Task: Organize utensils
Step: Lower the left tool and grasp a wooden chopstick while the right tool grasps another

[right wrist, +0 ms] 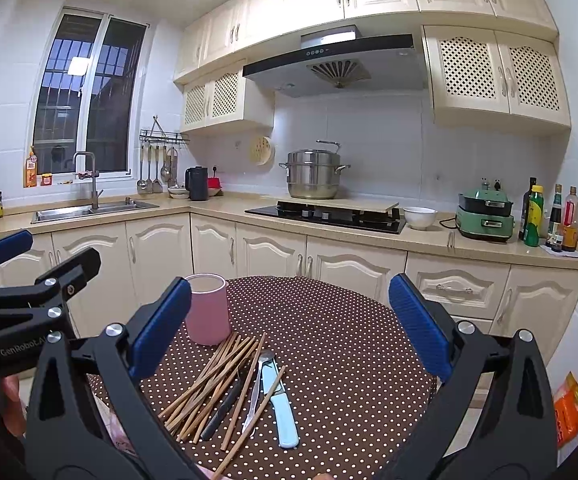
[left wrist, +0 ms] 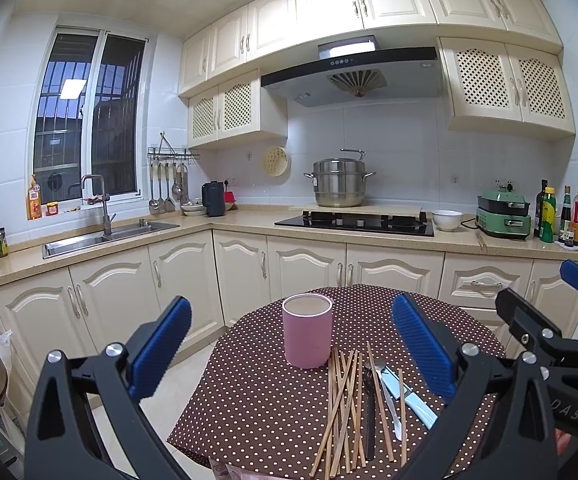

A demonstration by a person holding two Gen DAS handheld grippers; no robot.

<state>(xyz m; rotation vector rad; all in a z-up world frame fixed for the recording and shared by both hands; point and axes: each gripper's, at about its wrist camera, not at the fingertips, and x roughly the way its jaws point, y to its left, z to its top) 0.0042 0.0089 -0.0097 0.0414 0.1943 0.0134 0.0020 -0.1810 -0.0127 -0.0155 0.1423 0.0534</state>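
Hovering at the lower left of the frame, the left gripper (left wrist: 289, 344) gapes wide, empty; the pink cup (left wrist: 307, 330) stands center, the chopsticks (left wrist: 343, 404) lie below it, and the right gripper (right wrist: 289, 324) is spread open too. Better pinch one chopstick mid-length. "GenRobot" is partly readable.

left gripper (left wrist: 289, 344): black frame, silver screws | fingers (left wrist: 161, 346): ribbed blue pads | right gripper (right wrist: 289, 326): same build | marking: "GenRobot.AI"
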